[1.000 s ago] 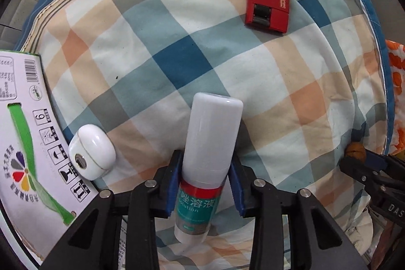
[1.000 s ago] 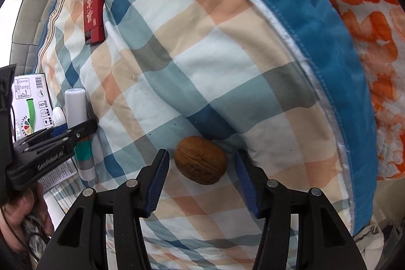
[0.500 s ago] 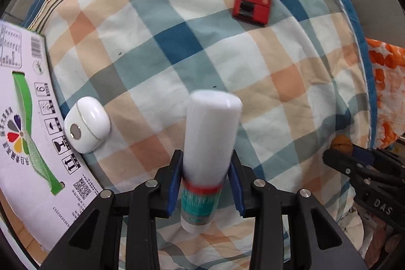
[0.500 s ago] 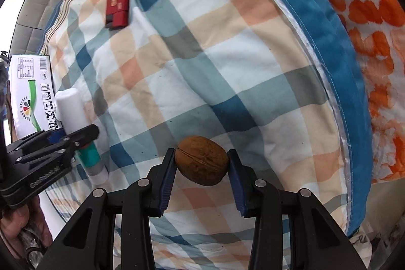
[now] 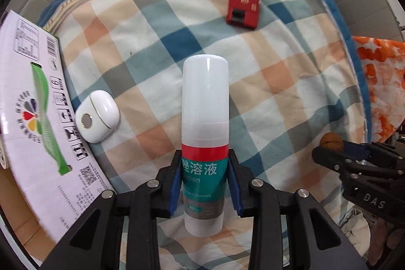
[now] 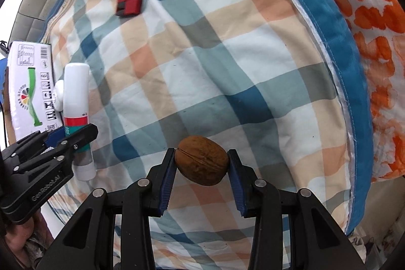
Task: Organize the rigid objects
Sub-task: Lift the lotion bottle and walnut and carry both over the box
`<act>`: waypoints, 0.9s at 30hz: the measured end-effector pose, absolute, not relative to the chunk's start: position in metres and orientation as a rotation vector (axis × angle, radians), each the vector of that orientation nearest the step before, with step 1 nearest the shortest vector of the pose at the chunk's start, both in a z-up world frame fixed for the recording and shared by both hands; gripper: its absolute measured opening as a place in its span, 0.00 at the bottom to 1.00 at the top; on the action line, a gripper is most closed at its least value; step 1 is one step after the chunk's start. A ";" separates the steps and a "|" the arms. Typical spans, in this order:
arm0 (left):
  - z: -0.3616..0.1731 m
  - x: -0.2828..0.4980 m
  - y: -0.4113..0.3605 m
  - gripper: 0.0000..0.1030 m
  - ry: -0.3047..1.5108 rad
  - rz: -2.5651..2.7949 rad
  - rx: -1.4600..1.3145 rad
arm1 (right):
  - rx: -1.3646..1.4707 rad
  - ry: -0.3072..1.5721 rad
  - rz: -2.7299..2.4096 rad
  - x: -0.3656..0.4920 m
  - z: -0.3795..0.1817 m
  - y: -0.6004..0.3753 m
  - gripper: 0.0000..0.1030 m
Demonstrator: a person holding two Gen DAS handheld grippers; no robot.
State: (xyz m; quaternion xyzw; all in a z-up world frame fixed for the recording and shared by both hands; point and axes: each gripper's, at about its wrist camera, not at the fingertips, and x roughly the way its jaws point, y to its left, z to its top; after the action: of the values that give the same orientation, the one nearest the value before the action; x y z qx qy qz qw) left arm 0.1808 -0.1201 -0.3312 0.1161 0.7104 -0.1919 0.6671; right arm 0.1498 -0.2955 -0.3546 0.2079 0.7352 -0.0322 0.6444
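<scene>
Checked quilt (image 6: 227,47) carries white carton (image 5: 33,118) at its left edge, red box (image 5: 243,2) far side. Left gripper (image 5: 205,180) clamps solution bottle (image 5: 204,138) above quilt, beside carton. Right gripper (image 6: 201,175) pinches walnut (image 6: 201,160) above quilt's near-right part.

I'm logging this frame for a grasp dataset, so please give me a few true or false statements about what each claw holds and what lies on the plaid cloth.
1. The left claw is shut on the white bottle. True.
2. The right claw is open and holds nothing. False: it is shut on the walnut.
3. The red box lies on the plaid cloth, untouched by either claw. True.
4. The small white case sits on top of the red box. False: it lies apart, beside the printed carton.
</scene>
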 end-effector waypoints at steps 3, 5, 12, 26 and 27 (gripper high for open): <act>-0.312 0.175 -0.108 0.29 1.566 -0.440 0.237 | 0.465 1.649 -0.052 0.148 -0.339 -0.292 0.41; -0.294 0.170 -0.098 0.29 1.538 -0.453 0.206 | 0.463 1.627 -0.037 0.148 -0.326 -0.287 0.41; -0.207 0.199 -0.069 0.29 1.416 -0.490 0.092 | 0.449 1.525 0.057 0.158 -0.266 -0.257 0.41; -0.135 0.215 0.085 0.29 1.252 -0.266 -0.053 | 0.253 1.415 0.327 0.209 -0.178 -0.075 0.41; -0.136 0.214 0.097 0.29 1.251 -0.245 -0.062 | 0.238 1.414 0.333 0.212 -0.177 -0.060 0.41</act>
State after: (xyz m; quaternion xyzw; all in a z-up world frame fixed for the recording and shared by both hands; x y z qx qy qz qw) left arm 0.2138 0.0974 -0.1359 -0.0289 0.5839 -0.1145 0.8032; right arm 0.2119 -0.0605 -0.1771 0.1084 0.6448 0.1518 0.7412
